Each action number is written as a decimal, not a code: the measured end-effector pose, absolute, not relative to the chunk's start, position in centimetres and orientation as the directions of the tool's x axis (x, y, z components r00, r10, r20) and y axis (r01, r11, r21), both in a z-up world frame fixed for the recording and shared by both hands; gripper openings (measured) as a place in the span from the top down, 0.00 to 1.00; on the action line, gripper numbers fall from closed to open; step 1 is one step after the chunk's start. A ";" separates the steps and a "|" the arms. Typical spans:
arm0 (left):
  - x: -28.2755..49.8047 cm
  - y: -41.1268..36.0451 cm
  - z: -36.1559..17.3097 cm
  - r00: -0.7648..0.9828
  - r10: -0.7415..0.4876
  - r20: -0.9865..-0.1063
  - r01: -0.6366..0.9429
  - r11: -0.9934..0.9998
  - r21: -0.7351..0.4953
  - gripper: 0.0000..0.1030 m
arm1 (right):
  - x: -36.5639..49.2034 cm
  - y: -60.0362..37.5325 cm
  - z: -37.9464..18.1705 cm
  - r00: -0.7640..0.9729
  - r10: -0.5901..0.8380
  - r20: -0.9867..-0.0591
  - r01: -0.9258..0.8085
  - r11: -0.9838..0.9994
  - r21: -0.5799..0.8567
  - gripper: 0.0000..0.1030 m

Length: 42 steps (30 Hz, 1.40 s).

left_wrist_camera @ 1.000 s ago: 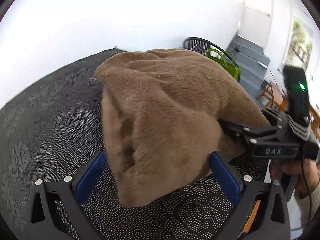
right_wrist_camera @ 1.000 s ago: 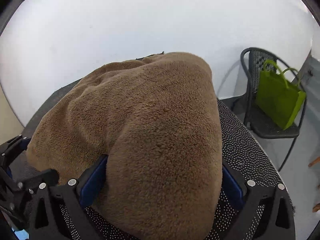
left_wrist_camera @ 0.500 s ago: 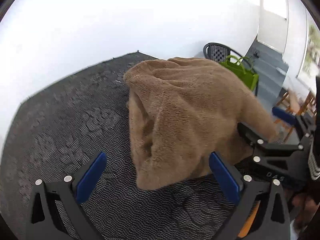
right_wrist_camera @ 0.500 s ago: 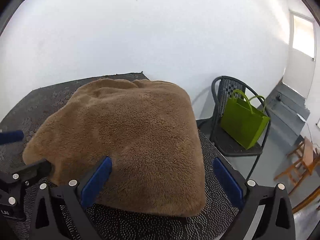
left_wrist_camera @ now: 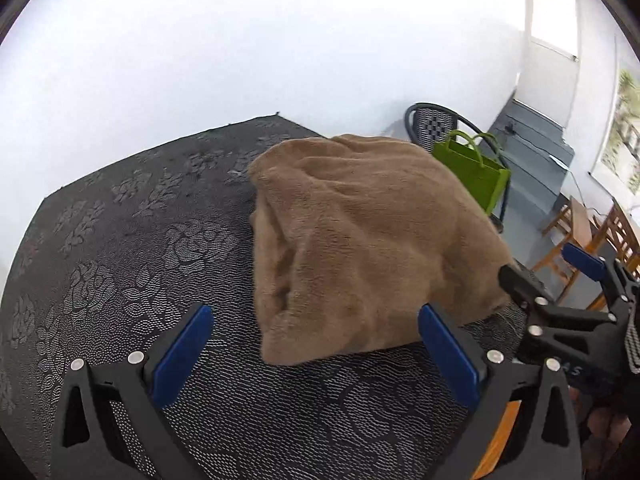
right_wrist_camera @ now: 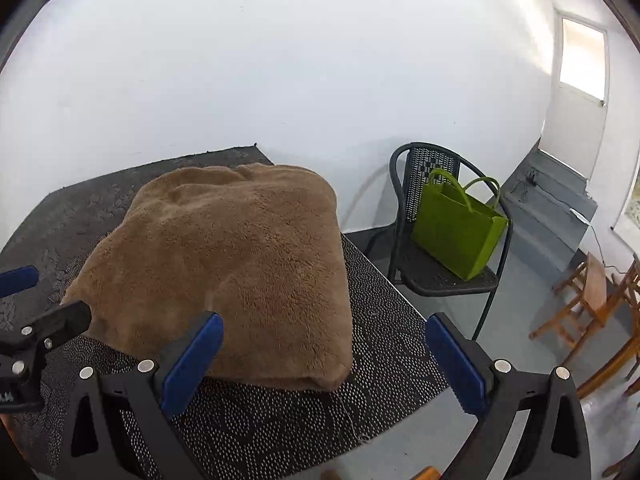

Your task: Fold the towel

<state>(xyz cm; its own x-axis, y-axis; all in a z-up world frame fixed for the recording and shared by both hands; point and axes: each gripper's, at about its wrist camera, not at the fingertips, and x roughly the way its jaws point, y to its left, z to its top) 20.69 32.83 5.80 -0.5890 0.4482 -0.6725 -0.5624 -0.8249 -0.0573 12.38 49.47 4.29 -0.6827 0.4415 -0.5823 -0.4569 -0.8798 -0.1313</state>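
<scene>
A brown fluffy towel (left_wrist_camera: 360,240) lies folded into a thick bundle on the dark patterned tablecloth (left_wrist_camera: 120,248); the right wrist view shows the same towel (right_wrist_camera: 232,264) near the table's right edge. My left gripper (left_wrist_camera: 316,344) is open just in front of the towel's near left corner, with nothing between its blue pads. My right gripper (right_wrist_camera: 324,352) is open too, at the towel's near right corner, not touching it. Each gripper appears at the side of the other's view: the right gripper (left_wrist_camera: 560,280) and the left gripper (right_wrist_camera: 40,304).
The table's right edge (right_wrist_camera: 400,296) drops to a grey floor. A black metal chair (right_wrist_camera: 436,248) carrying a green bag (right_wrist_camera: 456,228) stands close beside the table. Wooden chairs (right_wrist_camera: 592,300) sit further right. A white wall runs behind the table.
Both grippers let go of the towel and drew back toward me. The towel, a second ago between the fingers, now rests on the cloth ahead of them.
</scene>
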 end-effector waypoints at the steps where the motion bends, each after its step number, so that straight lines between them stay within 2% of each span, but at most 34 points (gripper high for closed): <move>1: 20.7 32.8 5.9 -0.592 0.439 -0.676 -0.562 -0.826 -0.044 0.00 | 12.5 49.5 4.3 -0.681 0.441 -0.584 -0.457 -0.880 -0.131 0.00; 5: 20.4 33.0 6.4 -0.622 0.401 -0.672 -0.544 -0.839 0.003 0.00 | 13.7 49.3 4.8 -0.689 0.456 -0.564 -0.472 -0.872 -0.128 0.00; 10: 21.0 32.5 7.3 -0.684 0.379 -0.623 -0.517 -0.855 0.048 0.00 | 14.9 48.5 6.1 -0.731 0.490 -0.476 -0.495 -0.860 -0.126 0.00; 12: 21.6 32.4 7.5 -0.724 0.351 -0.594 -0.501 -0.859 0.104 0.00 | 14.9 48.0 6.3 -0.738 0.495 -0.458 -0.491 -0.860 -0.140 0.00; 16: 22.6 32.5 7.8 -0.772 0.317 -0.550 -0.485 -0.854 0.188 0.00 | 14.2 47.4 5.8 -0.742 0.476 -0.473 -0.460 -0.874 -0.158 0.00; 23: 22.2 32.6 7.7 -0.728 0.358 -0.584 -0.528 -0.837 0.145 0.00 | 14.0 47.5 5.5 -0.741 0.451 -0.498 -0.440 -0.886 -0.147 0.00; 34: 22.2 32.5 7.9 -0.726 0.365 -0.583 -0.534 -0.833 0.144 0.00 | 14.0 47.1 5.5 -0.736 0.446 -0.510 -0.429 -0.889 -0.159 0.00; 42: 22.9 32.7 7.7 -0.763 0.342 -0.549 -0.515 -0.835 0.195 0.00 | 13.4 46.9 5.2 -0.726 0.451 -0.520 -0.423 -0.888 -0.179 0.00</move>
<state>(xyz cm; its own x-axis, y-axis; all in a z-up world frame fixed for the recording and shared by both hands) 22.91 32.68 7.75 -0.7626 0.3419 -0.5491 -0.5146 -0.8351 0.1947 13.38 46.92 5.21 -0.7257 0.4506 -0.5200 -0.4232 -0.8882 -0.1790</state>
